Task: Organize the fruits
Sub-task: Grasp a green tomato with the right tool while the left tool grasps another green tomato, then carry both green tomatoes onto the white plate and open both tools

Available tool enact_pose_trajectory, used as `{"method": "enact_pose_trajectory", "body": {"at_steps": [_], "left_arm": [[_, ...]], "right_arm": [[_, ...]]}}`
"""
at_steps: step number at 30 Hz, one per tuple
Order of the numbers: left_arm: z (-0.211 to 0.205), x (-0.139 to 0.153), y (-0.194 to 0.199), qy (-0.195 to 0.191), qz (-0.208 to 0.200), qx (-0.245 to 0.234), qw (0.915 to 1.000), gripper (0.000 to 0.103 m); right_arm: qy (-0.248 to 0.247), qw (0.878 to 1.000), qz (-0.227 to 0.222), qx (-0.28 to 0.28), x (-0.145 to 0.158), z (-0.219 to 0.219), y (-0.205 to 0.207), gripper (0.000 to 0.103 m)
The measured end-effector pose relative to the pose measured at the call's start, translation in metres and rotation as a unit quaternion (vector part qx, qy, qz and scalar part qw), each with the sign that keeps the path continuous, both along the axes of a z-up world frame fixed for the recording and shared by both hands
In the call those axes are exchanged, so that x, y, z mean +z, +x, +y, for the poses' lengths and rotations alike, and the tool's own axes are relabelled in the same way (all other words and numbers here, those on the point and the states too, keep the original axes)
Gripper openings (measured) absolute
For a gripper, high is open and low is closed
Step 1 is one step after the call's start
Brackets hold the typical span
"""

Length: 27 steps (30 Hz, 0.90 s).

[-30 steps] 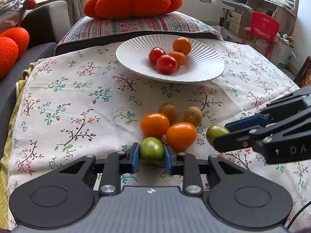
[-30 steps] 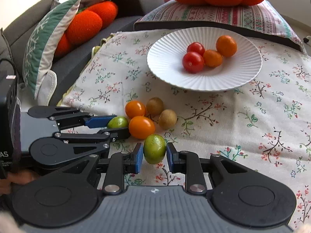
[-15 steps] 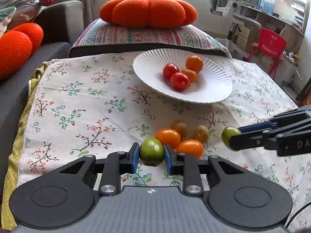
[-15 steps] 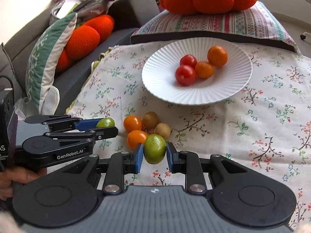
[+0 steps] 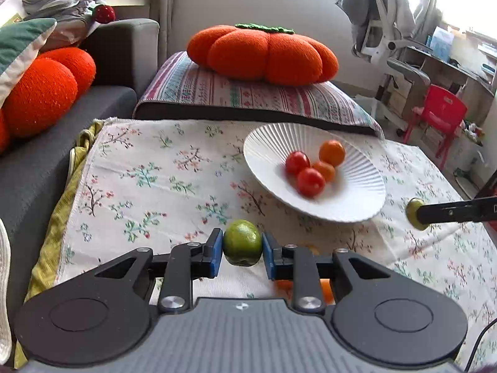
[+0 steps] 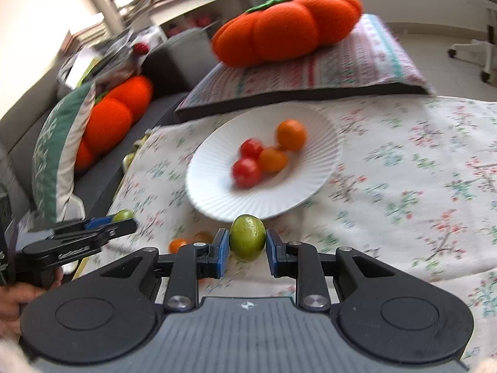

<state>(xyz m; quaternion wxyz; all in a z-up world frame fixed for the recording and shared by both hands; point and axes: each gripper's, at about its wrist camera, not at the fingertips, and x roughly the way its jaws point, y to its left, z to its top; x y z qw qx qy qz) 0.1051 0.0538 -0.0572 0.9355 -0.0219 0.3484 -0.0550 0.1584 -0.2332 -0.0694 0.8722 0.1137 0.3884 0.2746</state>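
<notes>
My left gripper is shut on a green tomato, held above the floral cloth short of the plate. My right gripper is shut on a second green tomato, held up just before the plate's near rim. The white ribbed plate holds two red and two orange tomatoes. It also shows in the right wrist view. Orange and brownish fruits lie on the cloth below the grippers, mostly hidden. The right gripper shows at the right edge of the left wrist view.
A striped cushion with an orange pumpkin pillow lies behind the plate. More orange pillows sit on the grey sofa at left. A red chair and desk stand far right.
Both grippers have risen and moved forward toward the plate, each carrying its green tomato. The loose fruits on the cloth have dropped below and behind the fingers.
</notes>
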Motion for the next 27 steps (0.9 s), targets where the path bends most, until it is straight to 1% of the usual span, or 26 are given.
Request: {"method": "enact_pose_trajectory", "body": {"at_steps": [6, 14, 18, 21, 27], "left_arm": [[-0.002, 0.006, 0.013, 0.004, -0.011, -0.006, 0.9999, 0.008], [-0.021, 0.006, 0.043, 0.014, -0.021, -0.032, 0.9992, 0.008], [-0.032, 0.002, 0.056, 0.022, -0.021, -0.044, 0.9986, 0.008], [-0.041, -0.002, 0.066, 0.037, -0.025, -0.055, 0.9975, 0.008], [-0.050, -0.009, 0.080, 0.048, -0.021, -0.066, 0.9964, 0.008]], "right_arm": [[0.000, 0.999, 0.001, -0.035, 0.000, -0.016, 0.016, 0.023], [0.001, 0.998, -0.002, -0.061, -0.002, -0.020, 0.039, 0.023], [-0.004, 0.998, -0.007, -0.068, -0.003, -0.019, 0.050, 0.023], [-0.002, 0.997, -0.008, -0.072, -0.004, -0.019, 0.058, 0.023], [-0.009, 0.998, -0.011, -0.068, -0.008, -0.011, 0.066, 0.023]]}}
